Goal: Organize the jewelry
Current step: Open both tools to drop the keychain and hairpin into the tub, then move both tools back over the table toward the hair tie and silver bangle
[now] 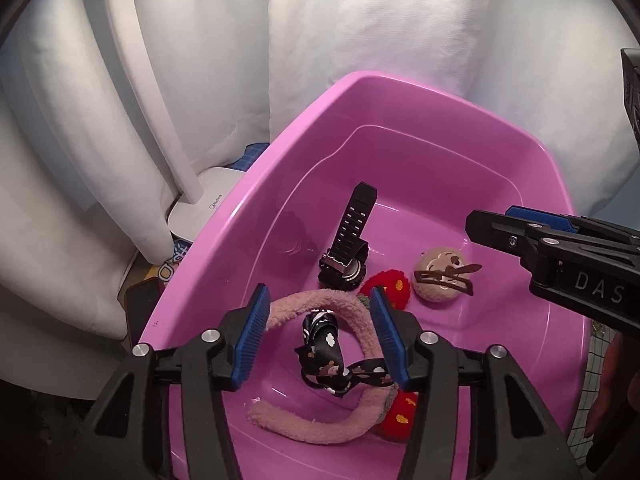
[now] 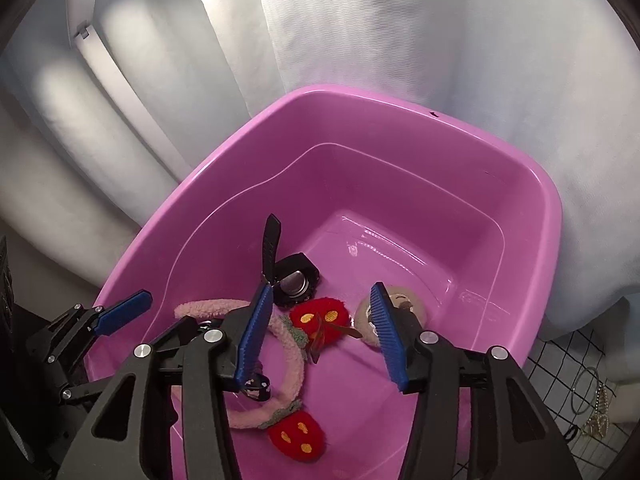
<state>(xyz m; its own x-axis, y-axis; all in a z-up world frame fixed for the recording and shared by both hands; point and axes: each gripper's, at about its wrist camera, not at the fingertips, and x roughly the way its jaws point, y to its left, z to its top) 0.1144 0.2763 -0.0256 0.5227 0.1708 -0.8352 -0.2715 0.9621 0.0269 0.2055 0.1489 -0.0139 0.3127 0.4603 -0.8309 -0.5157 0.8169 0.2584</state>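
Basin (image 1: pixel 400 92): large pink plastic tub, stiff and smooth; it holds every piece.
Headband (image 1: pixel 320 428): pink fleecy hoop with red strawberry pads, lying at the near end of the basin; probably light and springy, best taken on the padded arc.
Watch (image 1: pixel 344 268): black, near the basin's middle, strap standing up; likely the heaviest, hard and slick, so grip the strap.
Round clip (image 1: pixel 440 280): beige plush with a brown clasp, beside the watch; soft and light.
Ribbon (image 1: pixel 320 356): black patterned strip lying within the hoop; limp, pinch a fold.
Left tongs (image 1: pixel 320 336): spread, empty, over the ribbon.
Right tongs (image 2: pixel 320 330): spread, empty, over a strawberry pad.
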